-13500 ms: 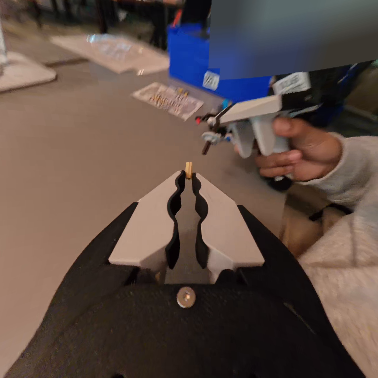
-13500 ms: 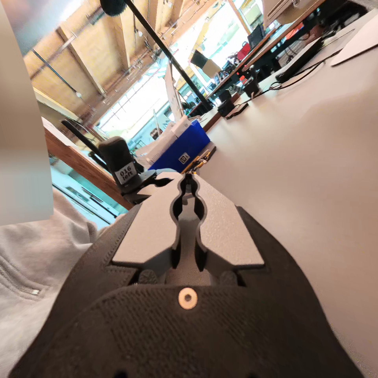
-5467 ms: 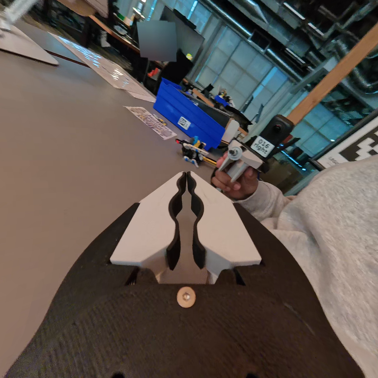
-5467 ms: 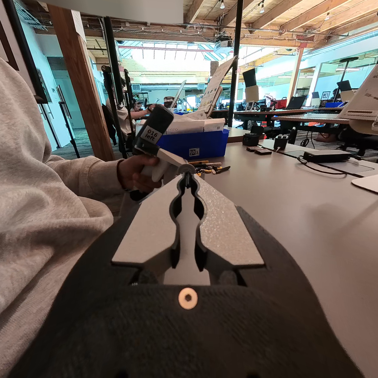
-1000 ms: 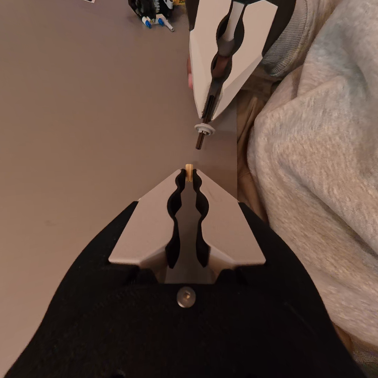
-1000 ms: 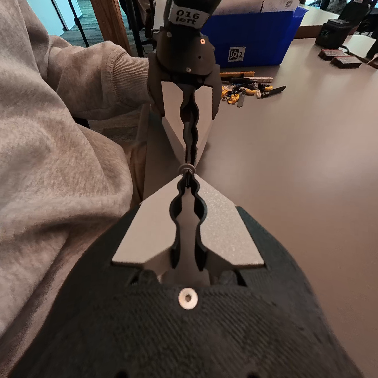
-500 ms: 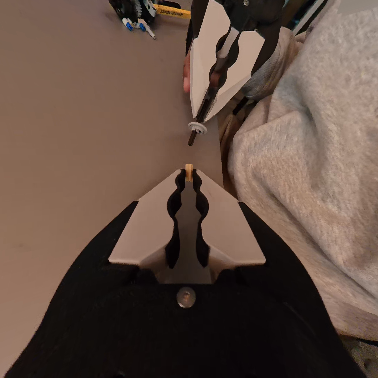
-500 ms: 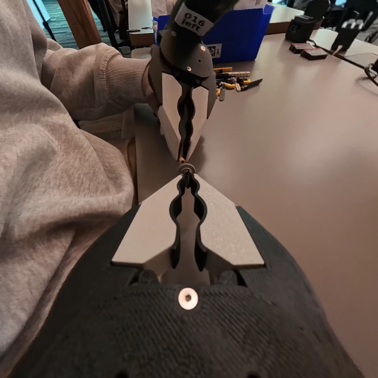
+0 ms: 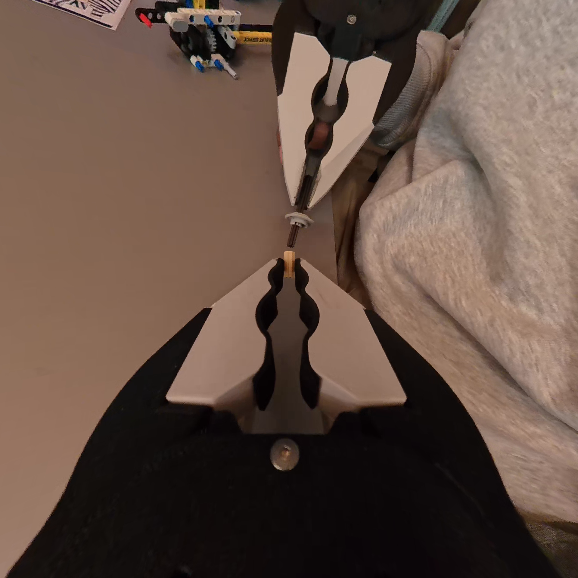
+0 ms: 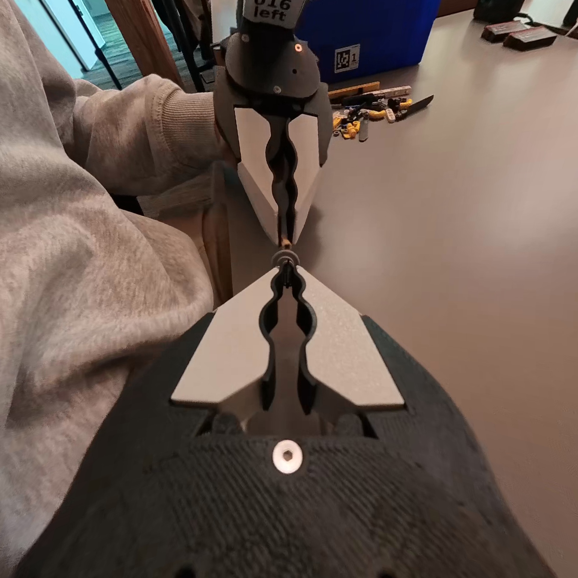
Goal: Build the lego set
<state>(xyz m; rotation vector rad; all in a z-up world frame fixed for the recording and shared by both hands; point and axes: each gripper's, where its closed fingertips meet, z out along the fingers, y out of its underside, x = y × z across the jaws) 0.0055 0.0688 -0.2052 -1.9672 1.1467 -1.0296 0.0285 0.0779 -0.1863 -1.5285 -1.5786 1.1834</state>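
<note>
My left gripper (image 9: 288, 261) is shut on a small tan bush (image 9: 288, 267) that sticks out of its tips. My right gripper (image 9: 301, 205) faces it tip to tip and is shut on a dark axle (image 9: 293, 236) that carries a grey round bush (image 9: 299, 219). The axle's free end is a short gap from the tan bush, nearly in line with it. In the right wrist view my right gripper (image 10: 286, 269) holds the axle with the grey bush (image 10: 285, 258) just in front of the left gripper (image 10: 286, 240) and its tan bush (image 10: 285, 242).
A partly built model (image 9: 200, 34) with gears and blue pins stands on the grey table (image 9: 109, 187) at the far side, by a printed sheet (image 9: 84, 9). Loose yellow and black parts (image 10: 372, 111) lie before a blue bin (image 10: 366, 37). The person's grey sleeve (image 9: 469, 219) fills the right. Only a small space, under 4 cm, lies between the two pairs of fingers.
The two grippers have come closer, tip to tip. The gap between the axle's end and the tan bush has shrunk and they line up more closely.
</note>
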